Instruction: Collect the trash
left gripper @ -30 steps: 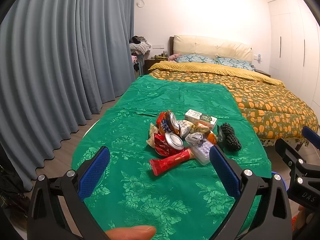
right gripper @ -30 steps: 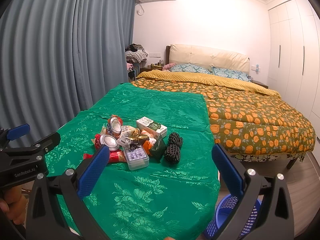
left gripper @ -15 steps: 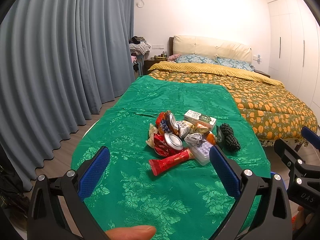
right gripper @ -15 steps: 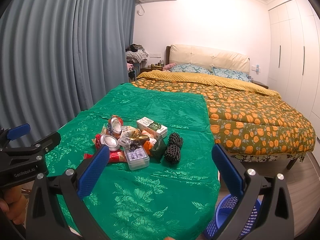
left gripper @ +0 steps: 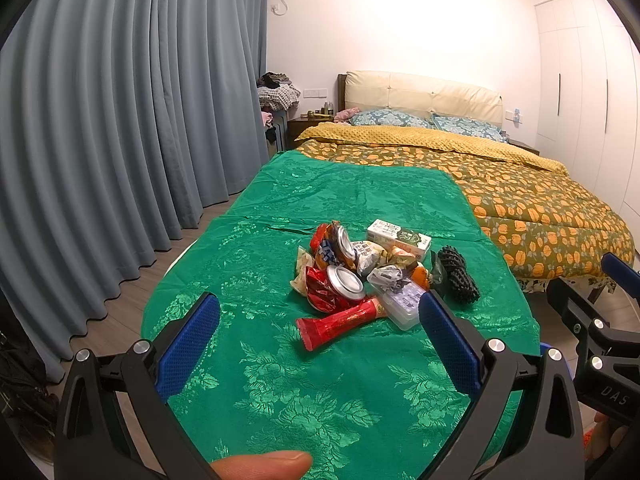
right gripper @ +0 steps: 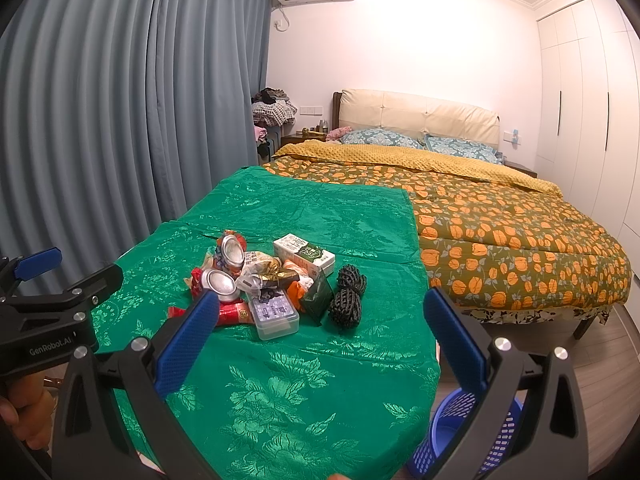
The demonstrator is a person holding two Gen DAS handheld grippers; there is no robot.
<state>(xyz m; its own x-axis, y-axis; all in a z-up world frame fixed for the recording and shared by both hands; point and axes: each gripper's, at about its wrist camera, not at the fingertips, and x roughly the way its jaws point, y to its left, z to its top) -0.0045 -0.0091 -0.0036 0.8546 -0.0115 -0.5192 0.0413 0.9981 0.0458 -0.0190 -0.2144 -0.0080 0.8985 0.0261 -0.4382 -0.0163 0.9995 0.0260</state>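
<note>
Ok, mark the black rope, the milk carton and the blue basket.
black rope (right gripper: 347, 296), right wrist view, middle of the coil
milk carton (right gripper: 304, 255), right wrist view, its top face
blue basket (right gripper: 500, 436), right wrist view, its slotted wall

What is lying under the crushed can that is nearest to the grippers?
The crushed can rests on a red crumpled wrapper, above the red tube. What lies deeper in the pile is covered.

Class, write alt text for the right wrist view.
A pile of trash, cans, wrappers and a carton, lies on a green cloth, framed by the open right hand-held gripper. A blue basket stands on the floor; a bed behind.
</note>
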